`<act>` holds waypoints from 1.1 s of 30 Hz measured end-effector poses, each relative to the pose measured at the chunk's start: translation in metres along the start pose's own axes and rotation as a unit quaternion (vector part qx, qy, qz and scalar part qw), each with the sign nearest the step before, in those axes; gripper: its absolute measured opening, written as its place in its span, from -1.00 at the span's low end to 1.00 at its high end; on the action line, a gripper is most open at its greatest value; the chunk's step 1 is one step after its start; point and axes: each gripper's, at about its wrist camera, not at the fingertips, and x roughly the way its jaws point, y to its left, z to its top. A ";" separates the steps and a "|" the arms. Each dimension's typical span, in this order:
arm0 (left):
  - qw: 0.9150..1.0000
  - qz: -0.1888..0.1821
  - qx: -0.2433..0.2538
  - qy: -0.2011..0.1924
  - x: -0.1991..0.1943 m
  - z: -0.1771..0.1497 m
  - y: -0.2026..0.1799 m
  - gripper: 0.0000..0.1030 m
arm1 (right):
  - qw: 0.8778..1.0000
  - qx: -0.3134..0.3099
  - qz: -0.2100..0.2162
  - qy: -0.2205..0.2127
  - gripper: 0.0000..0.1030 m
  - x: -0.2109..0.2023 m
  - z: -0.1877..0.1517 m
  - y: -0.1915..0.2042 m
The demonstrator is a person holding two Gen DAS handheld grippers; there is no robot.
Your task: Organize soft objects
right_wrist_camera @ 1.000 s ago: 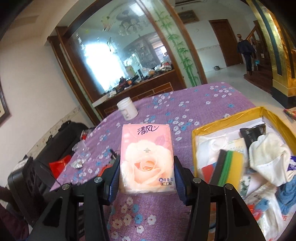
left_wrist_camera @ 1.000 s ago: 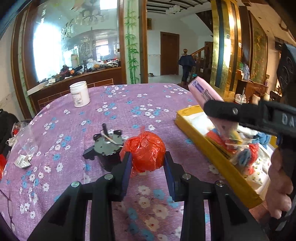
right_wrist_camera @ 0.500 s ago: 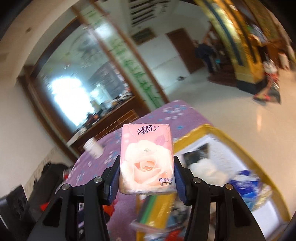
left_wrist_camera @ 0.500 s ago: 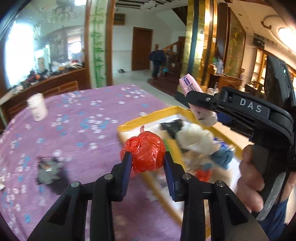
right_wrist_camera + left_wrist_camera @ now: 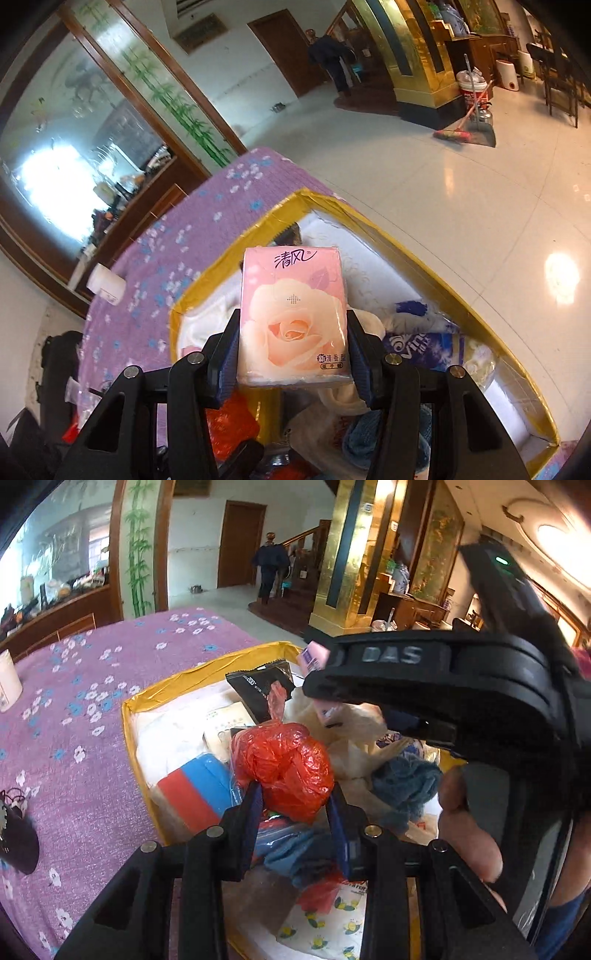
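Left gripper (image 5: 295, 805) fingers clamped, pointing down; right gripper (image 5: 293, 349) clamped, tilted down, hand (image 5: 467, 834) on handle

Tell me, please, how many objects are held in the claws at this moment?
2. The red plastic bag bundle is in the left claw and the pink tissue pack is in the right claw, both above the yellow box.

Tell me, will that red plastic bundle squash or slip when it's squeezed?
The red plastic bundle looks crinkled and knotted, so it probably gives easily. The left gripper pinches only its lower part, suggesting it is light. Its glossy film might slip.
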 end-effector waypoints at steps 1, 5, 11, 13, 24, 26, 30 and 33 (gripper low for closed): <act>1.000 0.003 0.004 -0.003 0.000 -0.003 -0.001 -0.35 | 1.000 -0.001 -0.008 0.006 0.08 0.002 0.000 0.000; 1.000 0.006 0.020 -0.008 -0.004 -0.006 -0.008 -0.34 | 1.000 -0.003 -0.017 0.015 0.10 0.011 0.001 -0.003; 1.000 0.003 0.016 -0.015 -0.009 -0.008 -0.005 -0.31 | 1.000 -0.016 -0.005 0.003 0.20 0.010 -0.004 0.003; 1.000 0.004 0.013 -0.019 -0.012 -0.008 -0.005 -0.26 | 1.000 -0.023 0.001 -0.009 0.24 0.004 -0.005 0.006; 0.999 0.012 0.003 -0.043 -0.022 -0.002 0.001 0.08 | 0.997 -0.007 0.034 -0.067 0.40 -0.020 -0.003 0.008; 0.999 0.018 0.003 -0.046 -0.025 -0.001 0.001 0.18 | 0.996 -0.008 0.033 -0.082 0.40 -0.027 -0.004 0.007; 0.998 0.029 0.004 -0.061 -0.048 -0.002 -0.003 0.64 | 0.995 -0.011 0.037 -0.087 0.40 -0.045 -0.015 0.000; 0.996 0.051 0.020 -0.073 -0.067 -0.009 -0.008 0.78 | 0.995 -0.035 0.028 -0.093 0.40 -0.064 -0.034 -0.003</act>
